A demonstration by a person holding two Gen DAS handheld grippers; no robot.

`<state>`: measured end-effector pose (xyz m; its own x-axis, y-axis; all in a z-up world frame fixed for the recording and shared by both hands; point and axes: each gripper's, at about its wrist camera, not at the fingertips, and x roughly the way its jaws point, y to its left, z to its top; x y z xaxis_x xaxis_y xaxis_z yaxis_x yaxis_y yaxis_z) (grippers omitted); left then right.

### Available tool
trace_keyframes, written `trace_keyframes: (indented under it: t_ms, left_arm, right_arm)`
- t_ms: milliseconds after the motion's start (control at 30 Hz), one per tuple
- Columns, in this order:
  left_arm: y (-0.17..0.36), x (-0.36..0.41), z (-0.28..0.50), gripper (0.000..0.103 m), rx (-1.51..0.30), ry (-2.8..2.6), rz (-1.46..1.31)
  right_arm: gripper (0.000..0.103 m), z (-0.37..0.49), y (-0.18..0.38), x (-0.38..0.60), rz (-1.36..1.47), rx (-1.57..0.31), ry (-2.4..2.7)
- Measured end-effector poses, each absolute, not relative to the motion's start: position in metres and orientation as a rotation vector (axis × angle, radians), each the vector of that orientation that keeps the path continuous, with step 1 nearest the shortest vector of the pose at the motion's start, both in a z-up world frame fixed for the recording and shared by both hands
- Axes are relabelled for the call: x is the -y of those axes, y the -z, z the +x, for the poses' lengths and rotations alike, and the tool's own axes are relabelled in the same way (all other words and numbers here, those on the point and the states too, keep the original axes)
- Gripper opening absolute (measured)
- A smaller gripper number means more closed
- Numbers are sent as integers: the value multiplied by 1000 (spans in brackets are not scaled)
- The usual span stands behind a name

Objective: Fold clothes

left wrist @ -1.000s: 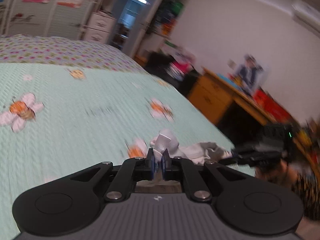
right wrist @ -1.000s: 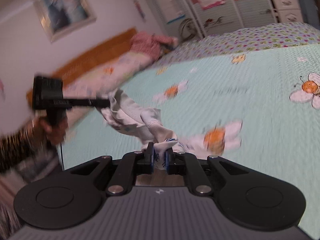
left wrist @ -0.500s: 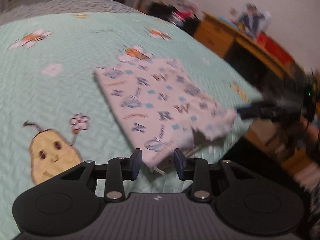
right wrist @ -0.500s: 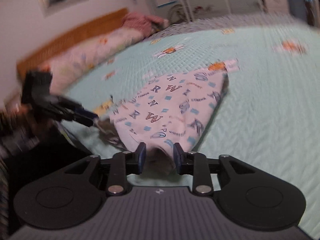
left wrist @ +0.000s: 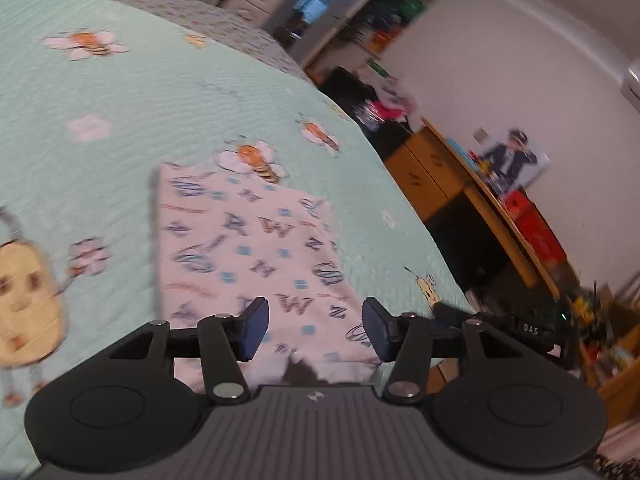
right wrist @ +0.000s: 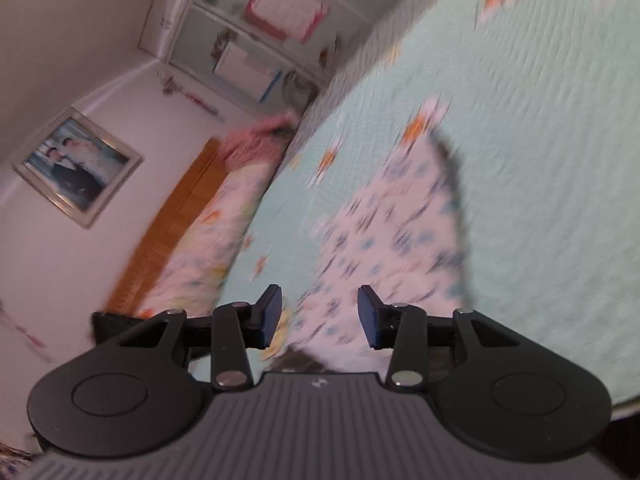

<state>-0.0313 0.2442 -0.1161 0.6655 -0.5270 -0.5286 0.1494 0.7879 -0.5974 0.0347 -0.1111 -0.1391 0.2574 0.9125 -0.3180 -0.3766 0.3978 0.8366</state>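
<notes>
A white garment printed with blue letters [left wrist: 248,248] lies spread flat on the mint bedspread [left wrist: 120,112], its near edge at the bed's front edge. My left gripper [left wrist: 315,330] hovers over that near edge with its jaws opening; the cloth lies under the gap and the pads do not press it. In the blurred right wrist view the same garment [right wrist: 392,240] stretches away from my right gripper [right wrist: 319,316], whose jaws are opening too, with nothing pinched. The right gripper [left wrist: 516,330] also shows in the left wrist view, beside the cloth's right corner.
The bedspread carries bee, flower and pear prints. A wooden desk [left wrist: 472,200] with a photo and red boxes stands off the bed's right side. Pillows [right wrist: 216,236] and a wooden headboard [right wrist: 176,216] lie to the left in the right wrist view. A framed picture [right wrist: 76,168] hangs on the wall.
Both grippers held the bunched garment a second ago. They came down to the bed, the cloth spread out flat, and both sets of jaws let go and opened wider.
</notes>
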Motion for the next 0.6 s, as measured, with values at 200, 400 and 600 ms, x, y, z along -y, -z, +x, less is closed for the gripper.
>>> trace_keyframes:
  t_ms: [200,400,600]
  left_arm:
    - [144,-213,-43,45,-1006,495,-103]
    - [120,-239,-62,49,-881,456,-215]
    - [145,-246,-41,53,-936,295,-329]
  right_arm:
    - [21,35,161,96,486,-1067,-871]
    - [22,25,130,88,489,-983,-981]
    - [15,34,178,67,550,-1180,-884]
